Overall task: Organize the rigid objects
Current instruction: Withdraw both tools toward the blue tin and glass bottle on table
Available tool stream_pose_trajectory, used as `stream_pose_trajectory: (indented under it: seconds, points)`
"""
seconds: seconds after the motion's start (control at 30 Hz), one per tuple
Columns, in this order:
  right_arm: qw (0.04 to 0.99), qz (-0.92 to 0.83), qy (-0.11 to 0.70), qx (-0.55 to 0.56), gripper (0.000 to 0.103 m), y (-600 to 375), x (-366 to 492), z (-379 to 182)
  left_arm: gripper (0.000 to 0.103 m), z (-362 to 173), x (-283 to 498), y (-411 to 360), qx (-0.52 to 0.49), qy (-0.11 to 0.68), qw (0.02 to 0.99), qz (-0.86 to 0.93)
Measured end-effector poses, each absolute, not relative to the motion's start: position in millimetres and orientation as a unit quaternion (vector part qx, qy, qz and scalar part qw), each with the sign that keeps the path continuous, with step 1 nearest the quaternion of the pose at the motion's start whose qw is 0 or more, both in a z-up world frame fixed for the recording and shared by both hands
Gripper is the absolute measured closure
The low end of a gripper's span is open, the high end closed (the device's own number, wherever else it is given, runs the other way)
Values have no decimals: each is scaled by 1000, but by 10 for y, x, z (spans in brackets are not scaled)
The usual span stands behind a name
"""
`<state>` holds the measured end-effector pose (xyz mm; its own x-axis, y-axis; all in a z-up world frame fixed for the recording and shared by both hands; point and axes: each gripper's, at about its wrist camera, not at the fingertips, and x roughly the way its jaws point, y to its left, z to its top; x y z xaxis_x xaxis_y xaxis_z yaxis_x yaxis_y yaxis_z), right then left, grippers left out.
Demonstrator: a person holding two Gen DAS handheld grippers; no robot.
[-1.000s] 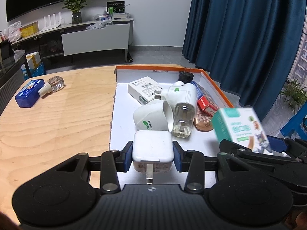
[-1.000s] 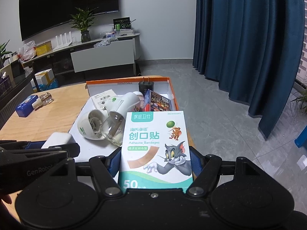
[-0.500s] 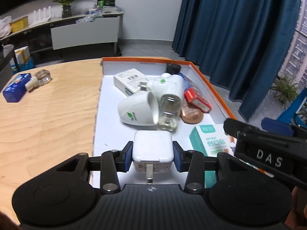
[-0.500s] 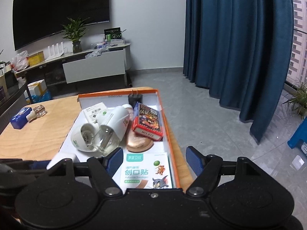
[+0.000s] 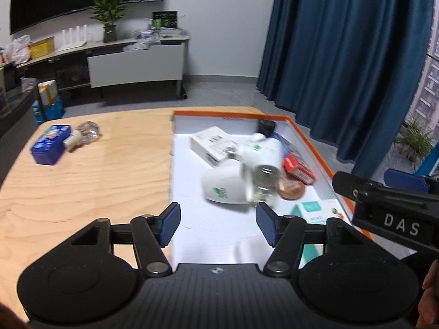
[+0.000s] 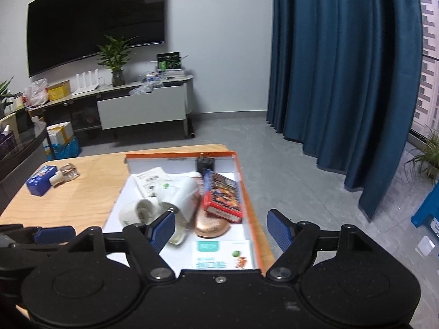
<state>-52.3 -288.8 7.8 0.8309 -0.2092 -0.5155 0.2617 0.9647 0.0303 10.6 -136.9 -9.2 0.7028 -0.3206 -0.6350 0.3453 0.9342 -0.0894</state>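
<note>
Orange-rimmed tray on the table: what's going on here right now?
A person holds a gripper in each hand above the orange-rimmed tray. The left gripper has just been opening, with nothing between its jaws; a white charger lies below. The right gripper is open over the bandage box.

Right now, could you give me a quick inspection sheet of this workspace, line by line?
Surface: light wooden table, mostly bare on the left.
Job's things: orange-rimmed box holds a bandage box, red card box, white diffuser, glass bottle, copper disc, white carton, black plug and a blurred white charger.
Clutter: blue box and small clear bottle still out on the table.
Grippers: left gripper open, jaws just opened, nothing between them; right gripper open, empty.
Cables: nothing seen.
Surroundings: blue curtain, wall screen, potted plant.
</note>
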Motion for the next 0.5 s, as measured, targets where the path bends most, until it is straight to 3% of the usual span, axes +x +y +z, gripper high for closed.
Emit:
stream_pose_trajectory:
  seconds: [0.5]
  points:
    - [957,-33,286,38,14,-2126,-76,123,40,52,401,-508,-12,334,937,-98]
